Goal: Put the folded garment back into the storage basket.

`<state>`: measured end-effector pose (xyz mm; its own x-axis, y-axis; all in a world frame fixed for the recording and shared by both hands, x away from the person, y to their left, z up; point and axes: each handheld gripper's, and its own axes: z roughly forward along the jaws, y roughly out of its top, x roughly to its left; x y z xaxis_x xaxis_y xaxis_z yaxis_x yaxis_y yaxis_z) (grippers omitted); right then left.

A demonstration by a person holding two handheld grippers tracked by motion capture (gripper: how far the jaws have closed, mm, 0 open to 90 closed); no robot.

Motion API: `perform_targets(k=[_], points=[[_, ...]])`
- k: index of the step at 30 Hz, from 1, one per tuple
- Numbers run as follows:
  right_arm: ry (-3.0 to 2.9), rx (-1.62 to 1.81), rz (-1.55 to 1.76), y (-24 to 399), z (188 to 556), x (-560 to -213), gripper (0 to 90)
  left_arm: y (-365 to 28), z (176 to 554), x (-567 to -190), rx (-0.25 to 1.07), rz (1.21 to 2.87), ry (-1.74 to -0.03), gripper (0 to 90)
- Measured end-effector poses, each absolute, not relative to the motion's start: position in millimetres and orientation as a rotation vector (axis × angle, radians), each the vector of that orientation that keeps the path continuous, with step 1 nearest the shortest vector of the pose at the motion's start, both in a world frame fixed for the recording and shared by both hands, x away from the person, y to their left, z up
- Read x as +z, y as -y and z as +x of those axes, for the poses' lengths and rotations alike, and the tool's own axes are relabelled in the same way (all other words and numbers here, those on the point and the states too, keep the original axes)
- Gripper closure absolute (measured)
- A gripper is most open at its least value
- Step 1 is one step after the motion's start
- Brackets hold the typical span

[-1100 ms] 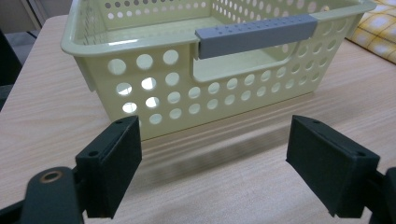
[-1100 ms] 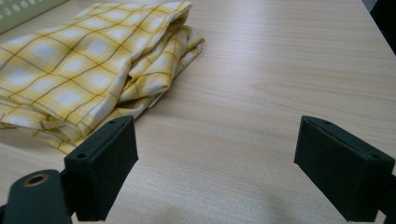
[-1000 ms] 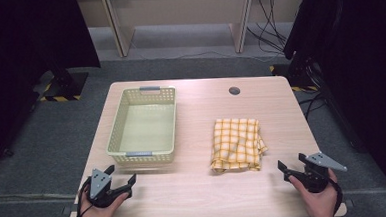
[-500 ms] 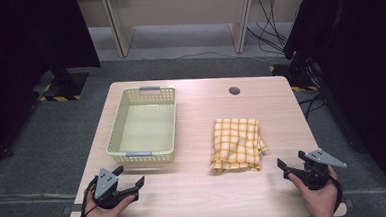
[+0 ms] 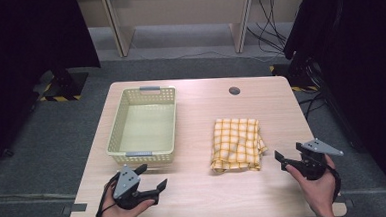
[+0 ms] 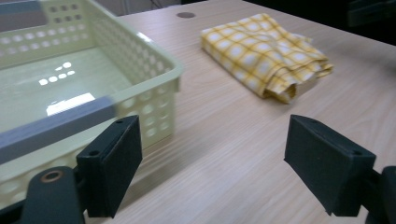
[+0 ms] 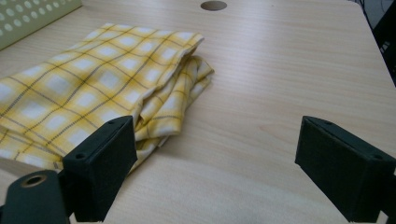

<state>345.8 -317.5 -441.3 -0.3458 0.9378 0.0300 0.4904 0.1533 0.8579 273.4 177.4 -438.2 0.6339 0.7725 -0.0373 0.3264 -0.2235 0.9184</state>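
A folded yellow checked cloth [image 5: 237, 143] lies on the wooden table [image 5: 201, 113], right of centre. A pale green plastic basket [image 5: 113, 132] stands empty at the left. My left gripper [image 5: 152, 175] is open near the front edge, just in front of the basket and pointing right toward the cloth. In the left gripper view, the open left gripper [image 6: 215, 158] has bare table between its jaws, the basket [image 6: 154, 107] at left and the cloth [image 6: 266, 51] farther off. My right gripper [image 5: 288, 153] is open, just right of the cloth's near corner. In the right gripper view, the right gripper [image 7: 215, 163] holds nothing and the cloth [image 7: 93, 88] reaches its left jaw.
A round cable hole [image 5: 234, 91] sits near the table's far edge. Grey carpet surrounds the table, with dark curtains at both sides and cables [image 5: 271, 9] on the floor at the back right. Bare tabletop lies between the two grippers.
My left gripper has slid right along the front edge and turned toward the cloth. The right gripper has barely moved. Cloth and basket are as before.
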Motion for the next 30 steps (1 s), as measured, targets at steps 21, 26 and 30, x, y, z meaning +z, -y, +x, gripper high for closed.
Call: perform_targets(k=[21,26,30], points=[[-2.055,1.05,1.304,284.4,399.6,-420.7,12.9,-82.7,315.0,-433.1,0.385,1.998,-0.687,19.9],[-2.09,1.025,1.295,274.4,413.1,-417.4,12.9,-60.6,329.1,-433.6,0.365,2.04,-0.668,19.8],[-2.118,1.0,1.322,268.9,423.7,-418.1,12.6,-46.2,340.3,-437.0,0.336,2.06,-0.681,19.8]])
